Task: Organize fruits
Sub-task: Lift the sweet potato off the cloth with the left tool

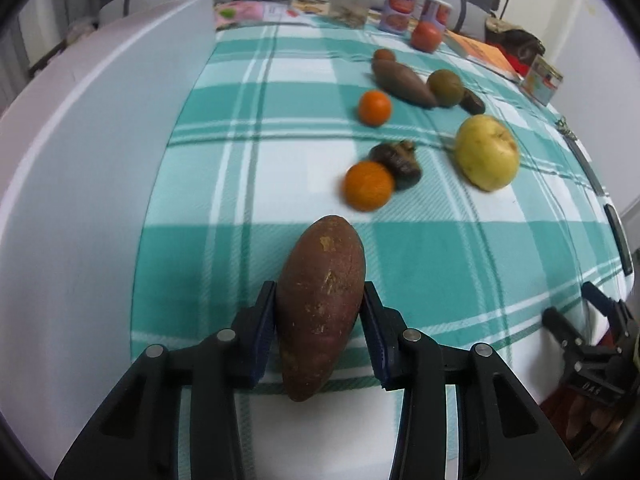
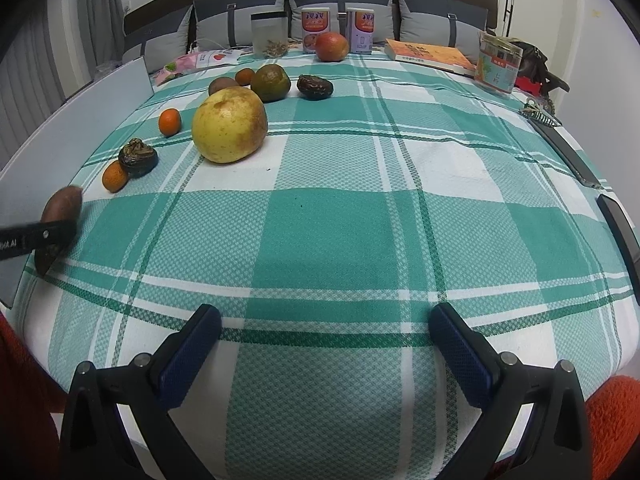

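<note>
Left gripper [image 1: 320, 316] pads pinch a sweet potato [image 1: 320, 308] above the checked tablecloth [image 1: 440, 248] – tapered skin could slip out; right gripper [image 2: 326, 344] gapes empty; mandarin [image 1: 368, 185] and big yellow pear [image 1: 486, 152] lie beyond.

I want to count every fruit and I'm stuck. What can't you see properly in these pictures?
- Sweet potato: right wrist view shows only its ends; the left gripper crosses it.
- Second sweet potato: right wrist view, mostly behind the yellow pear.
- Near orange: left wrist view, blurred.
- Dark wrinkled fruit: too small to name.
- Right gripper: left wrist view, cut by the edge.
</note>
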`<state>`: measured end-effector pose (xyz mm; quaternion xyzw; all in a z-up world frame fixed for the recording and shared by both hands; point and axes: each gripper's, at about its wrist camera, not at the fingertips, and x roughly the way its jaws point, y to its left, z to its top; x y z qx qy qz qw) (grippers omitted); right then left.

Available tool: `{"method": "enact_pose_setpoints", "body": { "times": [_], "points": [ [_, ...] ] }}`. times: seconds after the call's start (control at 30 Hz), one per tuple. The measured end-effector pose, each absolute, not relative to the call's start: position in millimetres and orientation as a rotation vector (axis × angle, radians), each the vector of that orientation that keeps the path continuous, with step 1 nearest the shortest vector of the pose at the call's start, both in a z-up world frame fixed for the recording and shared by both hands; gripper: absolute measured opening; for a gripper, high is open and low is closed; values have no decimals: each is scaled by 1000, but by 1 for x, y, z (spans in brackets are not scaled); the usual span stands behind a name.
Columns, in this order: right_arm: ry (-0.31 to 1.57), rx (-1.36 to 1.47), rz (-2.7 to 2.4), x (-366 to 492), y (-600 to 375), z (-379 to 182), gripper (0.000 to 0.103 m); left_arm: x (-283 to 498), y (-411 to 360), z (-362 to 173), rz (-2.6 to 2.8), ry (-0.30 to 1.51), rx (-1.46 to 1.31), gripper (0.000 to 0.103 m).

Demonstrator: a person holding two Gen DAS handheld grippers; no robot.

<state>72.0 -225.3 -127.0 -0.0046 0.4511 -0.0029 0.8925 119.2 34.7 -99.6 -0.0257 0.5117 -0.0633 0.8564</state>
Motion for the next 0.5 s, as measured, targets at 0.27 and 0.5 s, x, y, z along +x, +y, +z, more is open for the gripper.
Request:
{"method": "enact_pose_setpoints", "body": {
  "times": [0.27, 0.5],
  "points": [
    [939, -9, 17, 72, -229, -125, 103, 109, 40, -98, -127, 1027, -49, 55],
    [855, 103, 7, 121, -266, -75, 99, 104, 44, -98, -141, 987, -19, 58]
  ]
}}
